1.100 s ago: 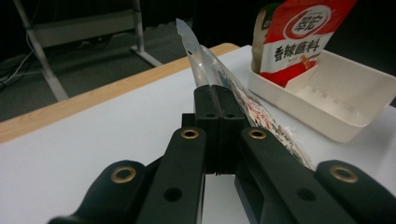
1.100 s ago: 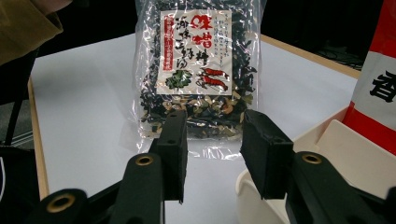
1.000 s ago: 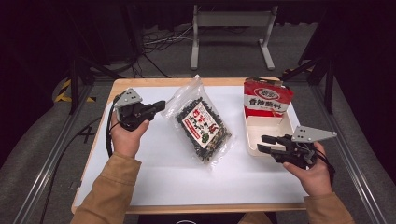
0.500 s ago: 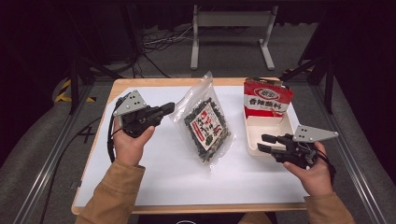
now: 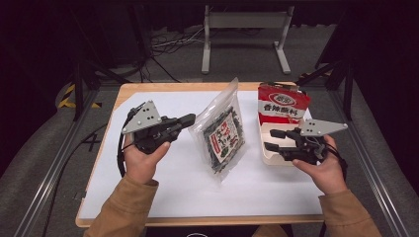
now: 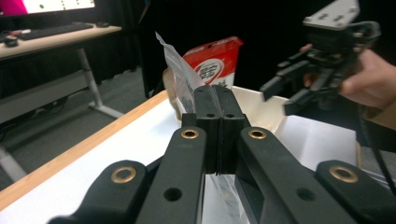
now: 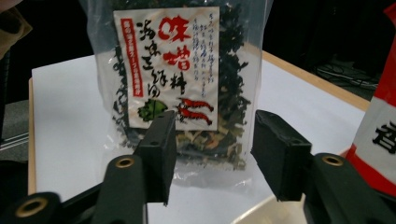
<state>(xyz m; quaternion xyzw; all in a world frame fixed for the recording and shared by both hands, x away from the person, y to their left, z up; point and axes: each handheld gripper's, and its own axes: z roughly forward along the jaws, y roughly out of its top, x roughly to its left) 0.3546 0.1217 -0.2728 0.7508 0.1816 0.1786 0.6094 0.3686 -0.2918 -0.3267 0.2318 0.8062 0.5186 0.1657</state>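
High view: the left gripper [image 5: 189, 118] has its jaws pinching the clear bag [image 5: 223, 133] at its 9 o'clock edge, holding it upright mid-table. The right gripper [image 5: 272, 139] sits at 3 o'clock, jaws spread, over the white tray [image 5: 267, 157]; the red packet [image 5: 282, 102] stands in it.

Left gripper view: jaws pressed together on the bag's edge, which hides most of the bag.

Right gripper view: jaws wide apart, bag straight ahead, packet cut off at right.

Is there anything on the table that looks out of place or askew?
The clear seaweed bag is not lying flat: it stands tilted, its edge pinched in the shut left claw. The red packet leans upright in the white tray. Nothing is spilled.
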